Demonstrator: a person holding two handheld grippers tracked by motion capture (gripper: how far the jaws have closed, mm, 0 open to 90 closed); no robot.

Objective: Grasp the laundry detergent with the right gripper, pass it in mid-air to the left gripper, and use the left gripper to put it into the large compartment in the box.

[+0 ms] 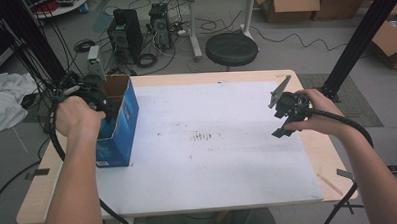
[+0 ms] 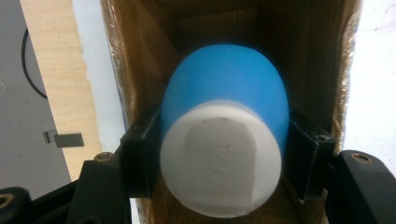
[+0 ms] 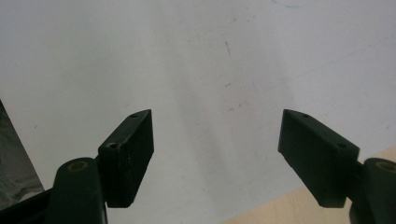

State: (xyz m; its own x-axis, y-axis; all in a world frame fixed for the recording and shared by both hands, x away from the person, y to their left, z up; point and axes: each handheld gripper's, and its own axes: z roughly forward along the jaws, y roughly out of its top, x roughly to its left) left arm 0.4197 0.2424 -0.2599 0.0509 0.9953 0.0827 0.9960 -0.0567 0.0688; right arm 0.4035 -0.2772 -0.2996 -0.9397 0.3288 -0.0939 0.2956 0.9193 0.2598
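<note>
The left gripper (image 2: 219, 154) is pinching a blue rounded plastic bottle with a white cap (image 2: 223, 140) between its fingers (image 2: 140, 158), inside the open blue cardboard box (image 1: 117, 120). The right gripper (image 3: 217, 158) is hovering spread and empty. Risk: the smooth curved body slipping from the pads, or the bottle snagging on the box walls just beside both fingers

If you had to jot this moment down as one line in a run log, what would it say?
left gripper: shut on blue bottle, inside blue box | right gripper: open, nothing held, over white mat
</note>
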